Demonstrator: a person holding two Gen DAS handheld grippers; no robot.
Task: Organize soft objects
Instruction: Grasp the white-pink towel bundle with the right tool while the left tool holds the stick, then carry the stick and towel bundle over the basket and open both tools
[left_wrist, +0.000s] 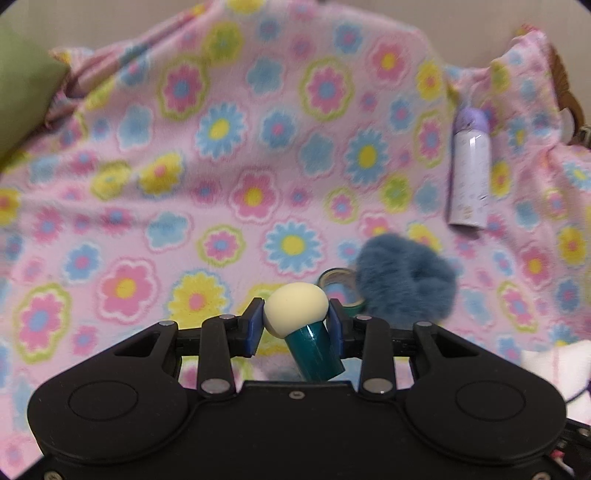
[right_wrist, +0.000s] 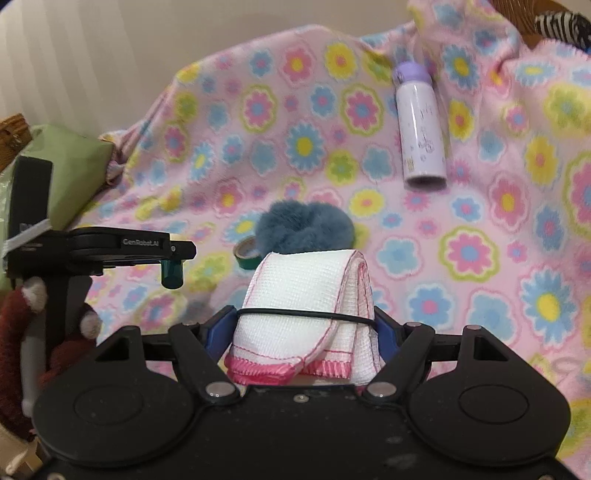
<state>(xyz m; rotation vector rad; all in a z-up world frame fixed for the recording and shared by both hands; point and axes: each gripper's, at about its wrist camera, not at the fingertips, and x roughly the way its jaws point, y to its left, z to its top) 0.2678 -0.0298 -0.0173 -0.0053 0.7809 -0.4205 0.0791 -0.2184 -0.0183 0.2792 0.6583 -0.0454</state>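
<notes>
My left gripper (left_wrist: 295, 318) is shut on a cream dome-shaped sponge (left_wrist: 295, 304) with a teal handle (left_wrist: 314, 350), lifted above the flowered pink blanket (left_wrist: 221, 166). In the right wrist view the left gripper (right_wrist: 173, 258) sits at the left, with the teal handle (right_wrist: 172, 275) hanging below it. My right gripper (right_wrist: 303, 322) is shut on a folded white cloth (right_wrist: 306, 280) with pink stitching, bound by a black elastic band. A fluffy blue scrunchie (left_wrist: 406, 284) (right_wrist: 304, 227) lies on the blanket just beyond both grippers.
A green tape roll (left_wrist: 338, 286) (right_wrist: 247, 253) touches the scrunchie's left side. A lilac bottle (left_wrist: 469, 166) (right_wrist: 419, 125) lies at the far right. A green cushion (right_wrist: 70, 173) and wicker basket (right_wrist: 14, 133) are at the left, a brown plush toy (right_wrist: 14, 332) lower left.
</notes>
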